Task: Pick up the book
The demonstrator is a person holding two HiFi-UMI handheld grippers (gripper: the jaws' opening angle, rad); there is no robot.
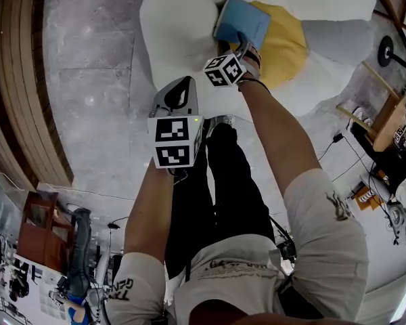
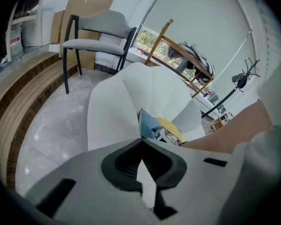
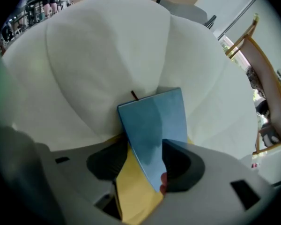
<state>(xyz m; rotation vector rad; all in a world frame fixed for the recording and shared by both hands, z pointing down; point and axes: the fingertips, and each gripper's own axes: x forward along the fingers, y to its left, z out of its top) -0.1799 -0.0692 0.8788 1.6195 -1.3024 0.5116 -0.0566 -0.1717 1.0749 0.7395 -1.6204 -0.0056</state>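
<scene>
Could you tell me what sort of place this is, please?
Probably an indoor lounge or lobby: a big white cushioned seat, a grey chair and curved wooden steps.

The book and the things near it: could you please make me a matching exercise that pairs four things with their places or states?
Things:
1. blue book
2. left gripper
3. yellow cushion
4. grey chair

Places or states:
a. stands on the floor
b. lies on the white seat
c. jaws together, nothing between them
d. clamped in the right gripper

Pairs: 1-d; 2-c; 3-b; 4-a
</scene>
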